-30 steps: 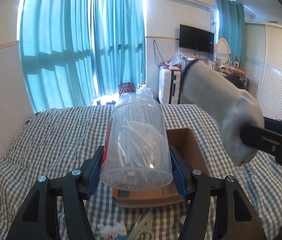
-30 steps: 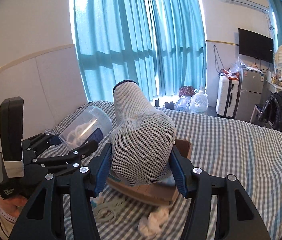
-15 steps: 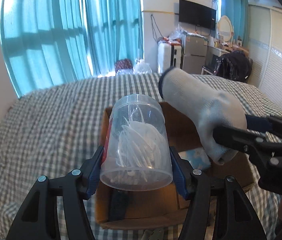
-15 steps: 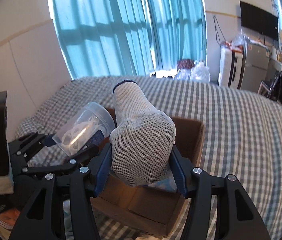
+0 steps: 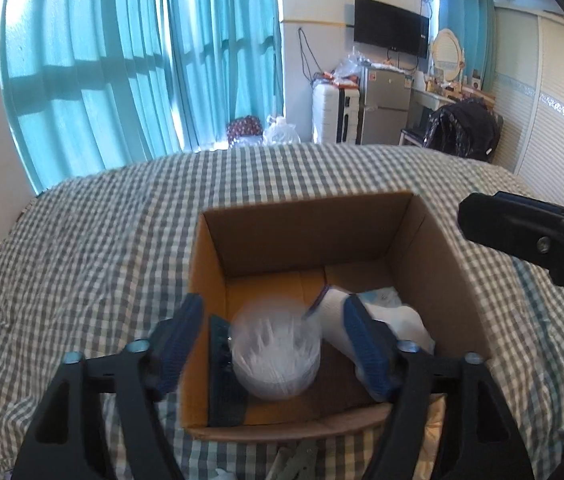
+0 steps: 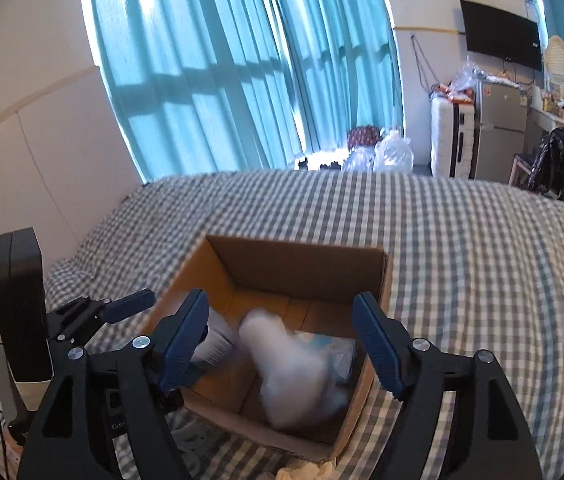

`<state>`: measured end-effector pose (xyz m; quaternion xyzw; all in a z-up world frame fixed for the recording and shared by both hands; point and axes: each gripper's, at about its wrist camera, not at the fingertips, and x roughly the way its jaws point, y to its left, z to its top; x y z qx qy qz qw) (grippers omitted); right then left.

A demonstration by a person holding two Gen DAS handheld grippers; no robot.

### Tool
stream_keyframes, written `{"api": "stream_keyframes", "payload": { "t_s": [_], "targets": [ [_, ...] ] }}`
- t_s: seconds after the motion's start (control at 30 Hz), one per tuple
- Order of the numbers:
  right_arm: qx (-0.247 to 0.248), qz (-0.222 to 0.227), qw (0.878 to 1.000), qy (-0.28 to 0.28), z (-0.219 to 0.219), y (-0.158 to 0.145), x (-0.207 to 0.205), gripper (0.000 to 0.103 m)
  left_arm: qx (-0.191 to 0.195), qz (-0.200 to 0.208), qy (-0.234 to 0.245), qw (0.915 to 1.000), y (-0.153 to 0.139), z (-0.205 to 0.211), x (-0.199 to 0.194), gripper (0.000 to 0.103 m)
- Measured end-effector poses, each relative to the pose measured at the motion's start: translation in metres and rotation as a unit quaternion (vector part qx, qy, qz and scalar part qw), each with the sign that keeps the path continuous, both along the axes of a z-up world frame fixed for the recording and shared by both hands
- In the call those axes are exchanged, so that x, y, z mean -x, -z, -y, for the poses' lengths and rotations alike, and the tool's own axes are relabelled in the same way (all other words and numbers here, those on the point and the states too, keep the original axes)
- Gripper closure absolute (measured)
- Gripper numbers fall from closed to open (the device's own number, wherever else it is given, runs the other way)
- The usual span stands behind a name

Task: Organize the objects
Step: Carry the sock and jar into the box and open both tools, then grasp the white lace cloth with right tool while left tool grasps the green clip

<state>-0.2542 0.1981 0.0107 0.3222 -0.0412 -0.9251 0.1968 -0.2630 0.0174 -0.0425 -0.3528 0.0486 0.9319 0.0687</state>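
Cardboard box [image 5: 434,264] on the checked bedspread [image 5: 101,240] sits under my left gripper [image 5: 273,344], jaws apart; one clear plastic jar [image 5: 275,354] lies blurred between them, inside. From the right wrist, my right gripper [image 6: 282,340] also spreads empty; one white sock [image 6: 298,376], blurred, lies in the box between its jaws.

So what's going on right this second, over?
Left gripper open, right gripper open. Clear jar and white sock in the cardboard box, both blurred. Nothing in the way.
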Motion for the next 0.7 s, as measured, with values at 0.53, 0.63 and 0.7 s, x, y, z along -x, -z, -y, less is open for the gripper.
{"api": "stream_keyframes", "payload": {
  "t_s": [0.53,0.63,0.7],
  "targets": [
    [-0.047,-0.082,0.995,0.030,-0.024,-0.092,-0.135,0.013,-0.018,-0.086,-0.030,0.9956,-0.092,0.015,-0.108,0.005],
    [-0.051,-0.091,0.994,0.023,-0.020,-0.097,-0.156,0.013,-0.017,-0.088,-0.044,0.9951,-0.099,0.022,-0.122,0.005],
    [-0.057,-0.097,0.993,0.019,-0.017,-0.096,-0.170,0.013,-0.012,-0.092,-0.053,0.9943,-0.101,0.027,-0.131,0.005]
  ]
}}
